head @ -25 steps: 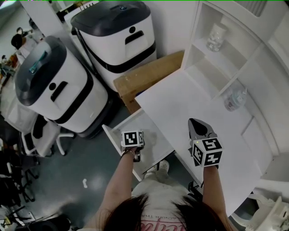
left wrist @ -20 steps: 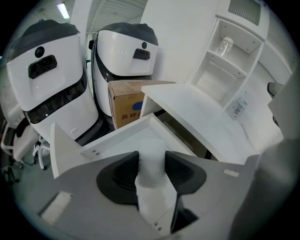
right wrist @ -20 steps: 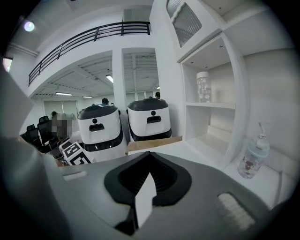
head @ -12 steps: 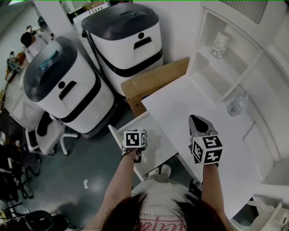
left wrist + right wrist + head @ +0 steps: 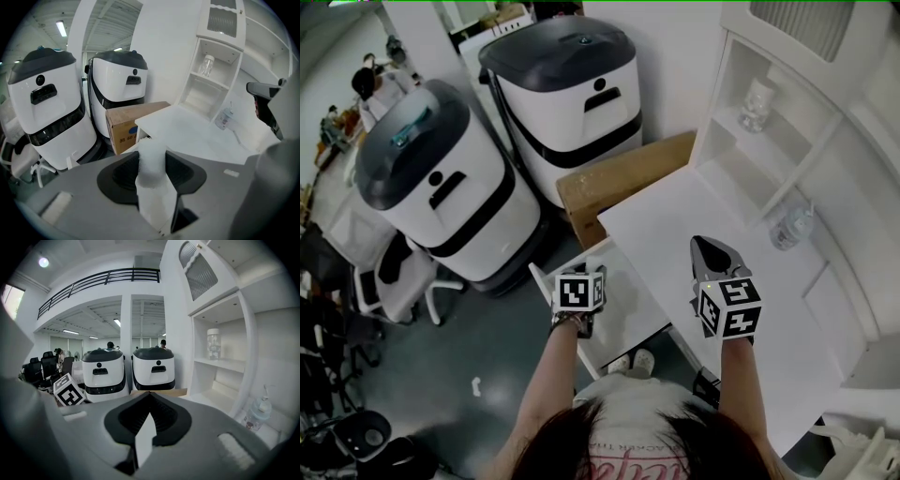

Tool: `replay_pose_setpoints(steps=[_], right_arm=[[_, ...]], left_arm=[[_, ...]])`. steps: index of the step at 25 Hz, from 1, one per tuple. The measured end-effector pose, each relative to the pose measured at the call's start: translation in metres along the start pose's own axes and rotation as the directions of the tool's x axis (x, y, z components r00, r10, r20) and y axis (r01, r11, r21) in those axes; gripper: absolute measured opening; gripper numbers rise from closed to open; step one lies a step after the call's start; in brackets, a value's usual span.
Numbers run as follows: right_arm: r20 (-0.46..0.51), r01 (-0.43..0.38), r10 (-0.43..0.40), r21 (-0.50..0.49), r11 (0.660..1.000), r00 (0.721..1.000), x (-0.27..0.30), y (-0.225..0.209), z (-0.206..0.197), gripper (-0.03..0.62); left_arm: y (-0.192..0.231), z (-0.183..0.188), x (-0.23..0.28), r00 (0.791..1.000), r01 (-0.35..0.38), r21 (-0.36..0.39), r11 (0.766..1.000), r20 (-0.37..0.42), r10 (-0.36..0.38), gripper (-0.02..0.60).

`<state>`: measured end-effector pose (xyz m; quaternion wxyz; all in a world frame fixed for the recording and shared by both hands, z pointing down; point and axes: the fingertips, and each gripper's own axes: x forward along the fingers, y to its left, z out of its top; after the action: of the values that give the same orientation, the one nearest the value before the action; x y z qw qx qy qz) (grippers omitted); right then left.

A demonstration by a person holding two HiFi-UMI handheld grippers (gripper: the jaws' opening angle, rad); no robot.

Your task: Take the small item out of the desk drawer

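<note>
Left gripper (image 5: 151, 157) clenched on the small white wad (image 5: 153, 190), hardly shifted this past second, just over the open drawer (image 5: 628, 302). Right gripper (image 5: 713, 255) closed, empty. Item apparently lifted clear; withdrawal nearly done.

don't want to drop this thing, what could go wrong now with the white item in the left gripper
1. The small white item looks soft and pokes out past the jaws of the left gripper. A quick swing might let it slip, back into the drawer or onto the floor.
2. The drawer stands open right by the person's body, so a step forward could knock it.
</note>
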<state>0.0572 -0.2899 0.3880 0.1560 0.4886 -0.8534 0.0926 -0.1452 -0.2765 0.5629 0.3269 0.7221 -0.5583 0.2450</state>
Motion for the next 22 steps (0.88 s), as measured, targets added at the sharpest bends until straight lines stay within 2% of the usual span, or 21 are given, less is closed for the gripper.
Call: replay_pose_setpoints(steps=[6,13,19,22], right_arm=[[0.017,0.006,-0.005,-0.031,0.999,1.0,-0.005,0.001,0.013,0.002],[0.041,0.003,0.0,-0.054,0.999,0.999,-0.011,0.002,0.025,0.002],[0.07,-0.006,0.01,-0.048,0.999,0.998,-0.018,0.001,0.038,0.002],[0.093,-0.008,0.012,-0.044,0.999,0.996,-0.022,0.0,0.047,0.002]], left_arm=[[-0.007,0.026,-0.024,0.996,0.001,0.031,1.0,0.085,-0.004,0.19],[-0.016,0.057,-0.05,0.983,-0.006,0.084,0.996,0.183,-0.009,0.19],[-0.024,0.086,-0.073,0.96,-0.013,0.097,0.995,0.278,-0.015,0.19],[-0.028,0.101,-0.086,0.939,-0.011,0.101,0.995,0.343,-0.024,0.19]])
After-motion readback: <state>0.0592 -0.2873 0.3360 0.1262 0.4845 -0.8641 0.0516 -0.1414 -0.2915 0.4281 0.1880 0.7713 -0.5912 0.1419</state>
